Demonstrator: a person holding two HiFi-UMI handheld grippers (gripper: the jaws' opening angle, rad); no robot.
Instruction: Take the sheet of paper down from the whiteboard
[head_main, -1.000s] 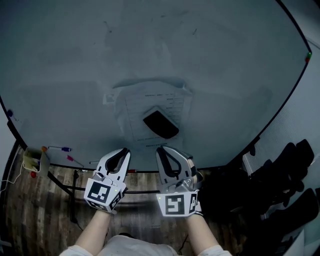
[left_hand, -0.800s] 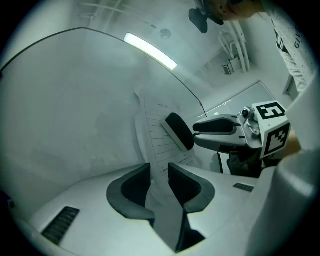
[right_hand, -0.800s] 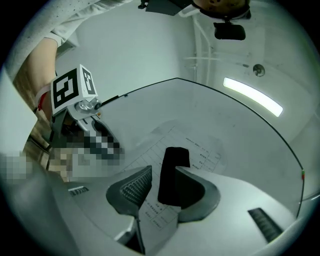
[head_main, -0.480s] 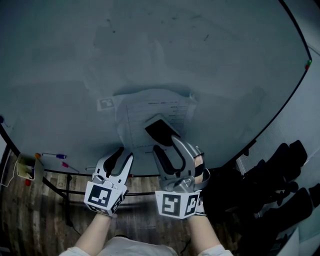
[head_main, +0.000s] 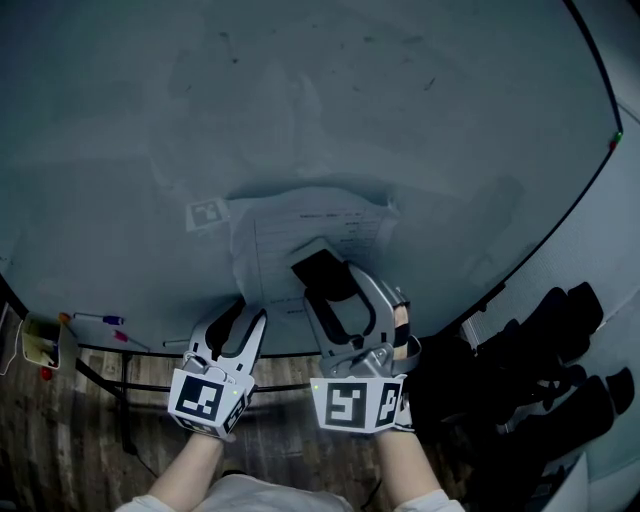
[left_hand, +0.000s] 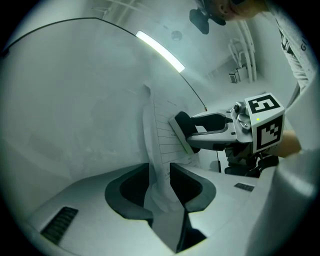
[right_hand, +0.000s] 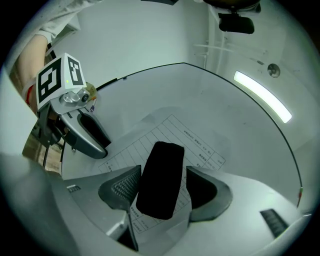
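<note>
- Pale grey in this dim light, the whiteboard (head_main: 300, 100) stands upright, so anything on it needs pinning. Coloured markers (head_main: 100, 320) lie on its ledge at far left, out of the job.
- The left gripper (left_hand: 161, 182) points at the lower left part of the sheet of paper (head_main: 265, 240). Its fingers have just been spreading and stand apart. The loose paper edge runs between them unpinched. I'd judge they are placed to catch the sheet once it comes free.
- The sheet is still on the board, low and central, its left side bowing off the surface.
- A black block (head_main: 325, 272), probably a magnetic eraser, lies across the sheet's middle and seems to be what pins it there.
- The right gripper (right_hand: 162, 189) has likewise just been opening its fingers. They straddle the block with a gap on each side and grip nothing yet. Closing on the block and lifting it off looks like the next need.
- What look like dark chairs (head_main: 540, 370) crowd the floor at right.
</note>
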